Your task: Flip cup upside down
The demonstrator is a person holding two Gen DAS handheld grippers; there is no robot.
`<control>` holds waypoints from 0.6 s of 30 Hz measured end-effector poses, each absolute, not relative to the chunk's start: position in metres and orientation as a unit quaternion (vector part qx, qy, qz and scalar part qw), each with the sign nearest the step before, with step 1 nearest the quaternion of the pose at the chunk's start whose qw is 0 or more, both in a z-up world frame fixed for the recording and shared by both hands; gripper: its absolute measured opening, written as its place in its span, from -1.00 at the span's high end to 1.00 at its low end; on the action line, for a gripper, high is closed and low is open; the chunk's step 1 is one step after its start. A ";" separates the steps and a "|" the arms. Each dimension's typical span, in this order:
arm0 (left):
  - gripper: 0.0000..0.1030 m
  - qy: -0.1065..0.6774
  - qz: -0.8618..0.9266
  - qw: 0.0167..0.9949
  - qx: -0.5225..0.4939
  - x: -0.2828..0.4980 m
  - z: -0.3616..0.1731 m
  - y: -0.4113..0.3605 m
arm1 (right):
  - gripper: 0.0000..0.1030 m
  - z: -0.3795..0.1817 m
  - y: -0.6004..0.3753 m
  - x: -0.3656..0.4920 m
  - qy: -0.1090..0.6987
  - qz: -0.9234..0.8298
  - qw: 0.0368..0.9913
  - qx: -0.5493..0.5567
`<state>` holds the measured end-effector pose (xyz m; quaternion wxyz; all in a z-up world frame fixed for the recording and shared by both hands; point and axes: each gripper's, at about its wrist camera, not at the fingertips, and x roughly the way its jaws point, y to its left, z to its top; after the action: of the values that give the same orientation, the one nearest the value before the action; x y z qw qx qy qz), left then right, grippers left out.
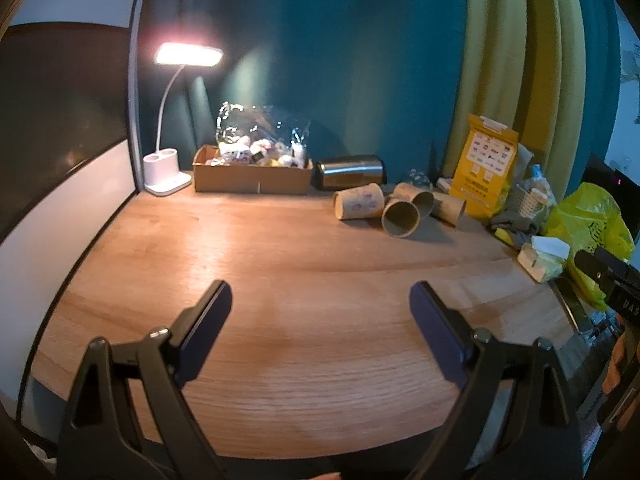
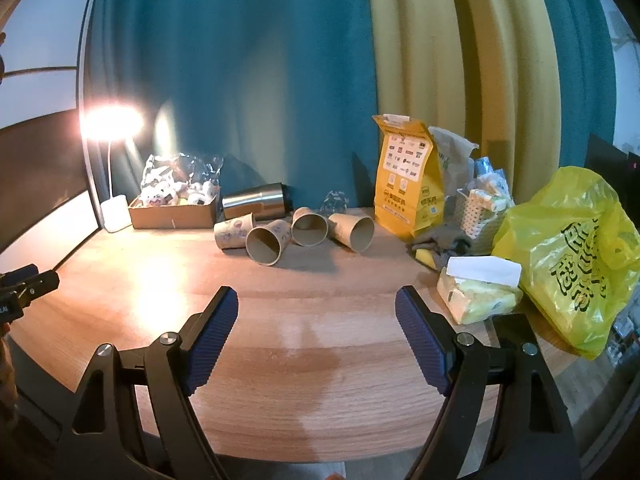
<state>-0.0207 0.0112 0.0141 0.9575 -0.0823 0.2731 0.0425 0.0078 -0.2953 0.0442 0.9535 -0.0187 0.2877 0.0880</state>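
Note:
Several brown paper cups lie on their sides at the back of the wooden table (image 2: 304, 344). In the right wrist view the nearest cup (image 2: 267, 242) has its mouth toward me, with one cup (image 2: 234, 233) to its left and two (image 2: 309, 226) (image 2: 353, 231) to its right. They also show in the left wrist view (image 1: 400, 216). My left gripper (image 1: 320, 296) is open and empty over the table's front. My right gripper (image 2: 316, 300) is open and empty, well short of the cups.
A lit desk lamp (image 1: 168, 168), a cardboard box of packets (image 1: 252, 176) and a steel tumbler on its side (image 2: 256, 201) line the back. A yellow pouch (image 2: 408, 188), a tissue pack (image 2: 478, 292) and a yellow plastic bag (image 2: 568, 252) crowd the right.

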 end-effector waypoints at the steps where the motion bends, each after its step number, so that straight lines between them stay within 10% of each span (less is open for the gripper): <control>1: -0.78 0.272 0.044 0.958 -0.083 -0.021 0.014 0.013 | -0.62 0.044 -0.295 0.008 0.287 0.088 0.954 -0.018; 18: -0.78 0.272 0.052 0.956 -0.095 -0.025 0.006 0.024 | -0.62 0.042 -0.293 0.010 0.289 0.102 0.952 -0.018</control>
<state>-0.0250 0.0238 0.0061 0.9563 -0.0952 0.2718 0.0516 0.0095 -0.2930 0.0416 0.9517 -0.0177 0.2893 0.1018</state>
